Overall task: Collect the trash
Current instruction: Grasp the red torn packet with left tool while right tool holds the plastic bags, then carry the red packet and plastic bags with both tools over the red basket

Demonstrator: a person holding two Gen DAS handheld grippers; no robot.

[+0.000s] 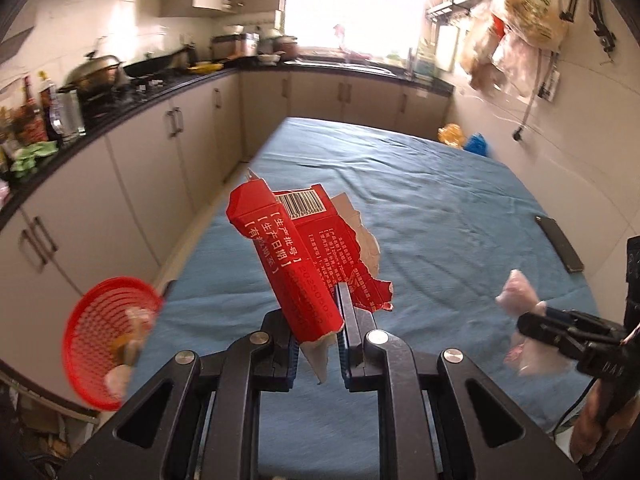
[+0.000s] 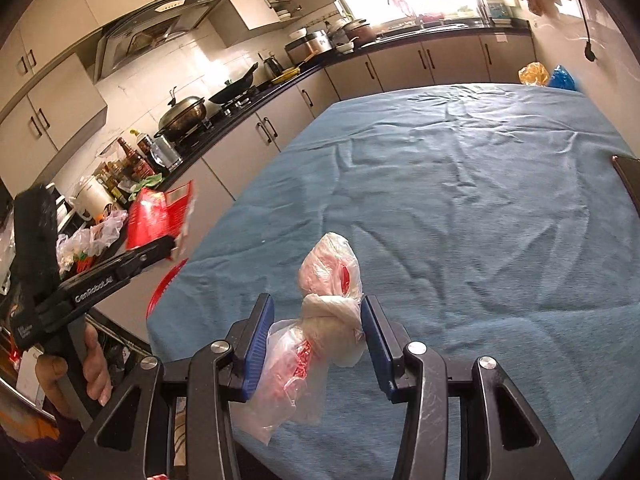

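Observation:
A torn red carton (image 1: 292, 248) with a barcode stands up from my left gripper (image 1: 316, 320), which is shut on its lower end above the blue-clothed table (image 1: 420, 200). The right wrist view shows the same carton (image 2: 156, 212) at the left gripper's (image 2: 164, 248) tip, over the table's left edge. A knotted clear plastic bag (image 2: 332, 264) with red bits inside hangs off the table, and my right gripper (image 2: 318, 308) is shut on its knot. From the left wrist, that bag (image 1: 516, 292) sticks out of the right gripper (image 1: 532, 316) at the right.
A red mesh basket (image 1: 100, 320) with several scraps sits at the table's near left edge, low beside the carton. A dark phone (image 1: 560, 244) lies on the right side. Orange (image 2: 534, 74) and blue (image 2: 562, 78) bags lie at the far corner. A kitchen counter (image 1: 120, 108) runs along the left.

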